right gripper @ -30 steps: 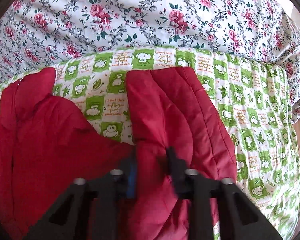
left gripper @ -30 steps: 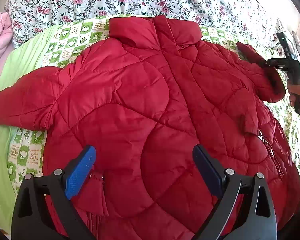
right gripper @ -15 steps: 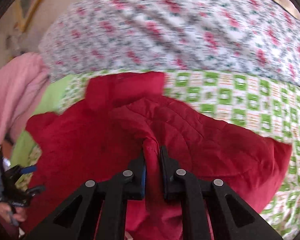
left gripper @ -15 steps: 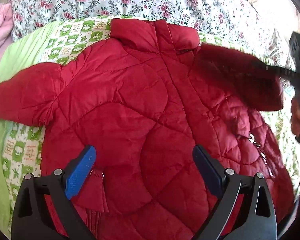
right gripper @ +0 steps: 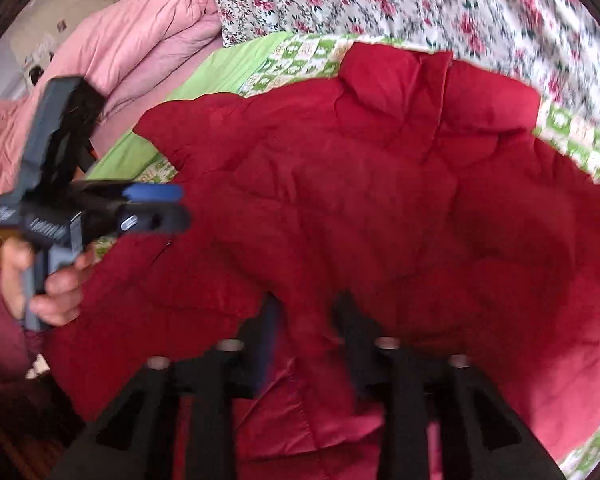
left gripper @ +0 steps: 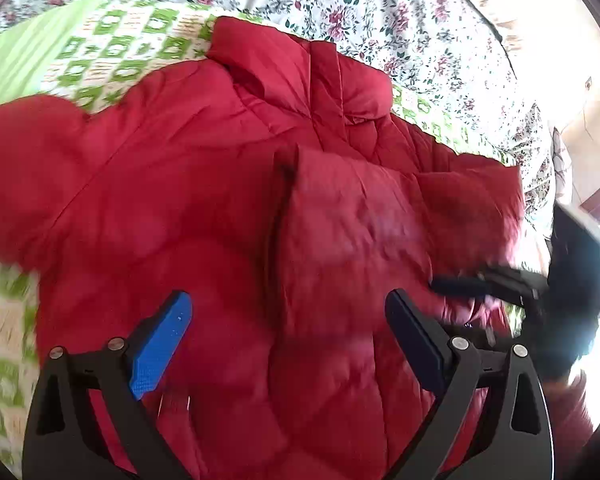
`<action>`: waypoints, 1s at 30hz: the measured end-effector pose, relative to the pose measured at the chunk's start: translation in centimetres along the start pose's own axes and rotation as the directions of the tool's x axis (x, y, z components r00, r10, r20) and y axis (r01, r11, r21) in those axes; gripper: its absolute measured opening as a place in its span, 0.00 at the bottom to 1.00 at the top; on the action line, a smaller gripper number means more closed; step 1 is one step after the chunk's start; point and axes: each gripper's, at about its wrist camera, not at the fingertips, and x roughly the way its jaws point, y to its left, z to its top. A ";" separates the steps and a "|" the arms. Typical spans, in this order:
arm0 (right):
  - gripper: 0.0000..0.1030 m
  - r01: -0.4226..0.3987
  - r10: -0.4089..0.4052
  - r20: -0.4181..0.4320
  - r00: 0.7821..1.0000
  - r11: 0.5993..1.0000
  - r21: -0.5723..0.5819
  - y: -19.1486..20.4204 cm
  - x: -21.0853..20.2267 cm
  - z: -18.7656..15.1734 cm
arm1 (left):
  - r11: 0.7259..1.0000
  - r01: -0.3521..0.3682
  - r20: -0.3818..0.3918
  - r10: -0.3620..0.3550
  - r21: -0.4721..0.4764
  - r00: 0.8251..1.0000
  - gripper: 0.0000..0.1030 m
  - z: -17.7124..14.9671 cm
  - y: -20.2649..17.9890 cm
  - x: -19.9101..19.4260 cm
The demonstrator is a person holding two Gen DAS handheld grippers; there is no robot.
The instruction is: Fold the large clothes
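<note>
- A red quilted jacket [left gripper: 188, 208] lies spread on a bed, on a green-and-white checked cover [left gripper: 112, 52], its collar [left gripper: 300, 68] toward the far edge where a flowered quilt [left gripper: 380, 4] is heaped.
- One sleeve [left gripper: 360, 216] is folded across the front of the jacket, its cuff edge near the middle of the chest.
- The other sleeve [left gripper: 24, 148] is stretched out toward the side edge of the bed, over a plain green sheet [left gripper: 20, 52].
- The left tongs [left gripper: 288, 340] hover over the lower part of the jacket, jaws wide, with nothing gripped between the blue pads.
- The right tongs [right gripper: 308, 332] are low over the folded sleeve; their jaws are opening, a ridge of red fabric stands in the gap between them, and they no longer pinch it.
- From the right wrist view, the left tongs show at the left with a hand [right gripper: 40, 280] around the handle.
- A pink quilt [right gripper: 140, 32] is bunched at the far corner of the bed, beside the flowered quilt.
</note>
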 end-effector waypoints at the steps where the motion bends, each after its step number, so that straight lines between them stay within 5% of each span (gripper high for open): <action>1: 0.53 -0.011 0.011 -0.001 1.000 1.000 0.016 -0.2 -0.1 -0.3 | 1.000 0.010 -0.012 -0.010 0.007 1.000 0.95 0.8 -0.1 0.9; 3: 0.53 -0.011 0.011 0.003 1.000 1.000 0.024 -0.4 -0.1 -0.5 | 1.000 -0.005 -0.032 0.006 0.025 0.999 0.90 1.9 -0.4 2.6; 8: 0.53 -0.010 0.009 0.023 1.000 0.999 0.051 -0.8 -1.9 -1.3 | 0.991 -0.023 -0.025 0.027 0.129 0.999 0.23 2.8 -2.2 4.4; 10: 0.53 -0.003 0.001 0.040 0.999 0.998 0.069 -1.0 -2.9 -1.6 | 0.989 -0.035 0.006 0.034 0.145 0.999 0.10 2.8 -2.2 3.4; 13: 0.53 0.007 -0.018 0.094 0.995 0.993 0.114 -2.1 -5.2 -1.8 | 0.987 -0.082 0.082 0.071 0.135 0.994 0.08 2.7 -1.1 0.1; 16: 0.53 0.036 -0.060 0.145 0.988 0.986 0.165 -3.8 -7.0 -1.9 | 0.974 -0.193 0.169 0.172 0.116 0.970 0.08 2.6 1.1 -3.5; 19: 0.54 0.081 -0.125 0.175 0.977 0.968 0.238 -6.0 -8.3 -2.2 | 0.966 -0.245 0.179 0.228 0.078 0.957 0.08 2.8 4.0 -4.8; 22: 0.55 0.125 -0.183 0.171 0.968 0.945 0.303 -8.0 -8.6 -2.2 | 0.967 -0.245 0.142 0.233 0.068 0.962 0.09 2.8 5.3 -3.8; 25: 0.55 0.141 -0.206 0.171 0.964 0.933 0.331 -9.1 -7.9 -1.6 | 0.945 -0.314 0.114 0.304 0.086 0.946 0.17 2.2 5.3 -2.5; 30: 0.54 0.164 -0.227 0.157 0.961 0.927 0.338 -10.1 -6.9 -0.1 | 0.942 -0.330 0.214 0.311 0.060 0.926 0.24 1.5 3.9 -5.6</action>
